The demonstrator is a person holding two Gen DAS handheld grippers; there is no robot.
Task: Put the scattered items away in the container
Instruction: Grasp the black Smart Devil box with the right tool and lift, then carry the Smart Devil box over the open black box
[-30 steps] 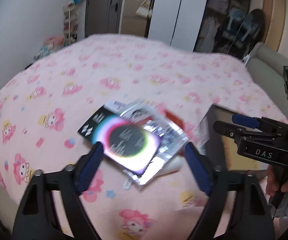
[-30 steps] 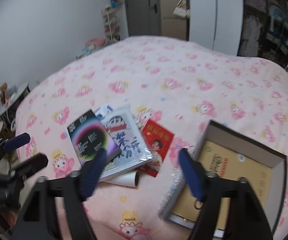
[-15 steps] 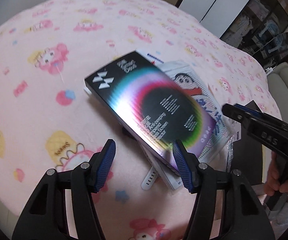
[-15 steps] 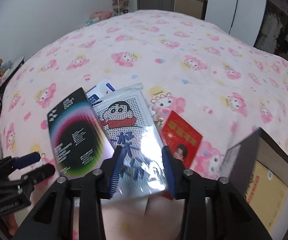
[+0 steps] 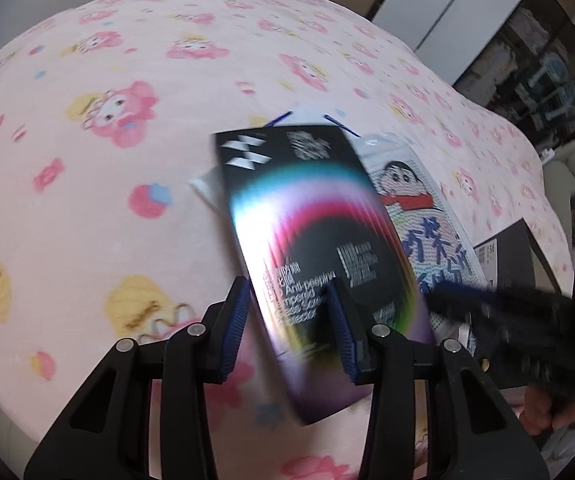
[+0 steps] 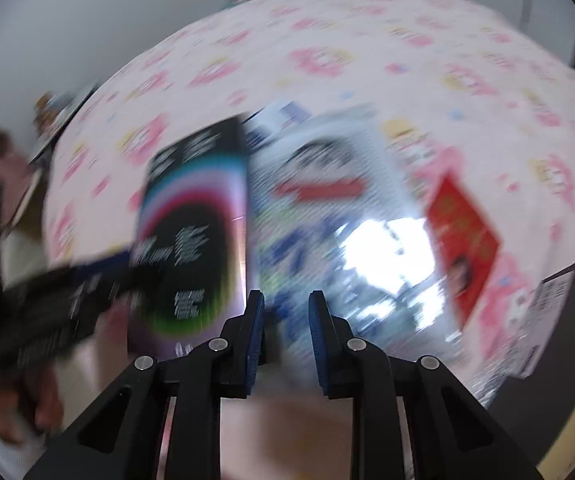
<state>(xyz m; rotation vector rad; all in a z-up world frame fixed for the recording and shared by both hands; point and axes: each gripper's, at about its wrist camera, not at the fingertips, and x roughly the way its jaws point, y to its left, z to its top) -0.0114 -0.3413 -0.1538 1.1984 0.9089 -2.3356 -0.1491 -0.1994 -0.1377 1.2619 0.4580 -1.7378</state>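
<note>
A black box with a rainbow ring (image 5: 319,248) lies on top of the pile on the pink bed; it also shows in the right wrist view (image 6: 195,224). My left gripper (image 5: 291,320) is partly open, its fingers straddling the box's near end, one pad over its face. Beside the box lies a shiny cartoon packet (image 5: 419,216) (image 6: 327,232) and a red card (image 6: 463,236). My right gripper (image 6: 283,328) is narrowly open at the packet's near edge. The open dark cardboard box (image 5: 515,256) (image 6: 567,312) stands to the right.
The pink patterned bedspread (image 5: 127,100) covers the bed. A white item with blue marks (image 5: 307,114) pokes out under the pile. Wardrobe doors (image 5: 439,4) and shelves (image 5: 527,52) stand beyond. The right wrist view is motion-blurred.
Both grippers have moved in close to the pile and narrowed. My left gripper now straddles the rainbow box's near end; the right has reached the packet's edge.
</note>
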